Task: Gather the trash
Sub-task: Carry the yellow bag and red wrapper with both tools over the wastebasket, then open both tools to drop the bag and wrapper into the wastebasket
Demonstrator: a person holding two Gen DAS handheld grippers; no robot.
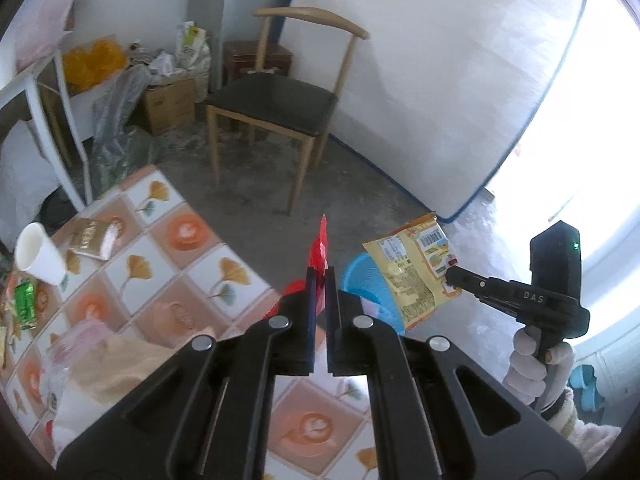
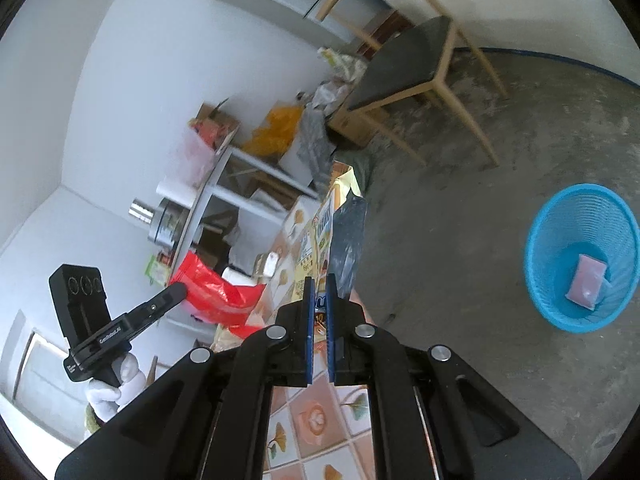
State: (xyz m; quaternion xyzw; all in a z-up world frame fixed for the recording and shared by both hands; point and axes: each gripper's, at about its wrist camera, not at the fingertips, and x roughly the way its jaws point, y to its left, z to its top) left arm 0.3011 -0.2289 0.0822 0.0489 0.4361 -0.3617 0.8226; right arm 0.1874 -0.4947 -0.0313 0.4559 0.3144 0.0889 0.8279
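Note:
My left gripper [image 1: 319,276] is shut on a red wrapper [image 1: 319,250], held up past the table's edge; it also shows in the right wrist view [image 2: 218,296]. My right gripper [image 2: 319,284] is shut on a yellow snack bag [image 2: 324,224], which hangs over the blue mesh basket [image 1: 362,280] in the left wrist view [image 1: 416,270]. The blue basket [image 2: 556,240] stands on the floor with a pink packet [image 2: 586,282] inside. The right gripper also shows in the left wrist view [image 1: 452,276], and the left one in the right wrist view [image 2: 178,292].
The tiled-pattern table [image 1: 168,264] carries a tipped white paper cup [image 1: 38,254], a gold packet [image 1: 92,238], green wrappers [image 1: 24,300] and a clear bag [image 1: 92,356]. A wooden chair [image 1: 276,100] stands on the concrete floor. Boxes and bags [image 1: 160,80] crowd the far corner.

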